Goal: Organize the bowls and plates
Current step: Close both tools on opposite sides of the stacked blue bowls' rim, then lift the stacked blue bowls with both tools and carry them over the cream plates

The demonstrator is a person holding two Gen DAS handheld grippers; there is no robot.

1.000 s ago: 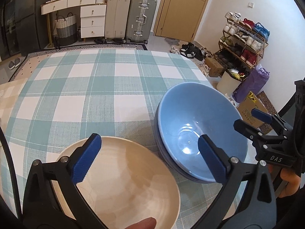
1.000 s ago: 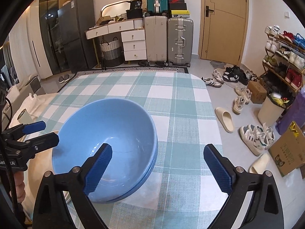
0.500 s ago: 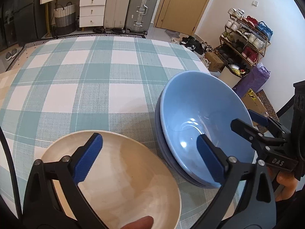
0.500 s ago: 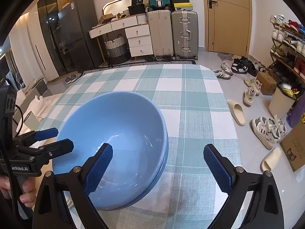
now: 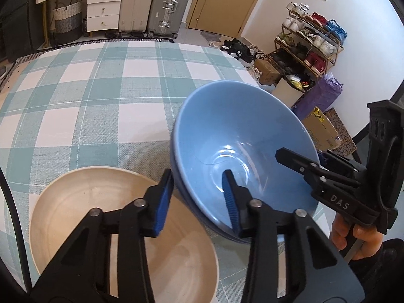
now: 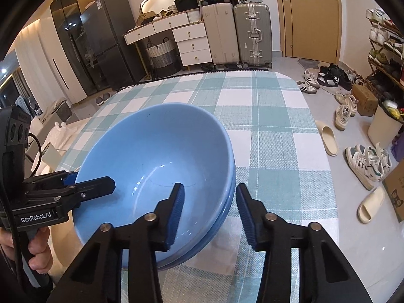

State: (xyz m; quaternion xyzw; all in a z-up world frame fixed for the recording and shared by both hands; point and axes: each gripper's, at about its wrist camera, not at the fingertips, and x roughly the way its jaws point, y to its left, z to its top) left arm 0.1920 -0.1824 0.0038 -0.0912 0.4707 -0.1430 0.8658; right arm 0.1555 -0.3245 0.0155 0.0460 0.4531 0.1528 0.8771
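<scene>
The stacked blue bowls (image 5: 242, 141) sit at centre right of the left wrist view on the checked table (image 5: 83, 96), touching the cream bowl (image 5: 121, 227) at lower left; the left tongs (image 5: 199, 197) are closing astride the blue rim, one pad outside, one inside, not visibly pressing yet; in the right wrist view the right tongs (image 6: 209, 209) are closing over the opposite rim at lower centre, likewise straddling it.
</scene>
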